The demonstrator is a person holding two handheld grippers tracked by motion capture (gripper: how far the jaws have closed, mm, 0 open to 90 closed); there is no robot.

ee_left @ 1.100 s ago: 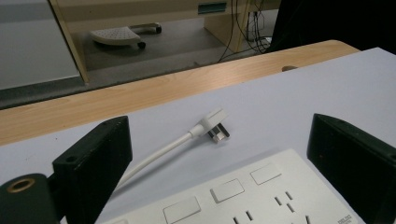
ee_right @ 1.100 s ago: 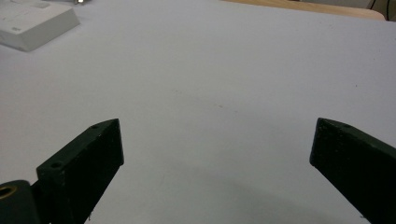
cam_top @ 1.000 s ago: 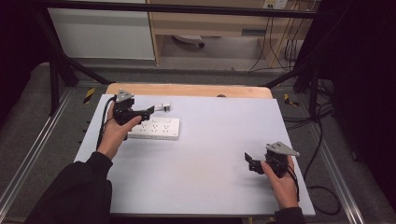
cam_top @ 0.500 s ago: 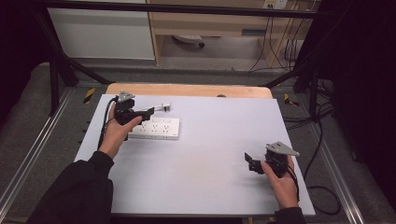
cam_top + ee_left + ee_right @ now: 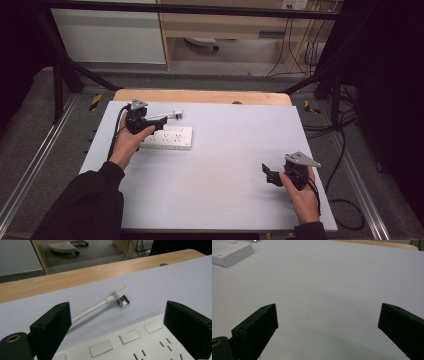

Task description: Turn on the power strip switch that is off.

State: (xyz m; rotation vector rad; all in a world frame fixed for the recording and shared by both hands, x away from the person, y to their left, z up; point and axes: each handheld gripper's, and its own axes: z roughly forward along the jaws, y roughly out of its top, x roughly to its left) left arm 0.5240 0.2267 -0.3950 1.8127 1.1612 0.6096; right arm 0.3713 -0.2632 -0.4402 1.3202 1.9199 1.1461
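Note:
A white power strip (image 5: 167,138) lies flat on the left half of the table, its sockets facing up (image 5: 140,342). Its white cable ends in a flat white plug (image 5: 120,295) that rests on the table just beyond the strip (image 5: 174,115). My left gripper (image 5: 150,126) hovers over the strip's left end, open, with the cable and strip showing between its jaws. My right gripper (image 5: 268,174) is near the table's front right, open and with nothing between its jaws. A corner of the strip (image 5: 230,251) sits far off at the top left of the right gripper view.
The white table top (image 5: 230,150) has a wooden strip (image 5: 200,96) along its far edge. Black frame legs (image 5: 60,75) stand at the back left and right. Cables (image 5: 345,145) hang off the right side, and a cabinet (image 5: 110,30) stands on the floor behind.

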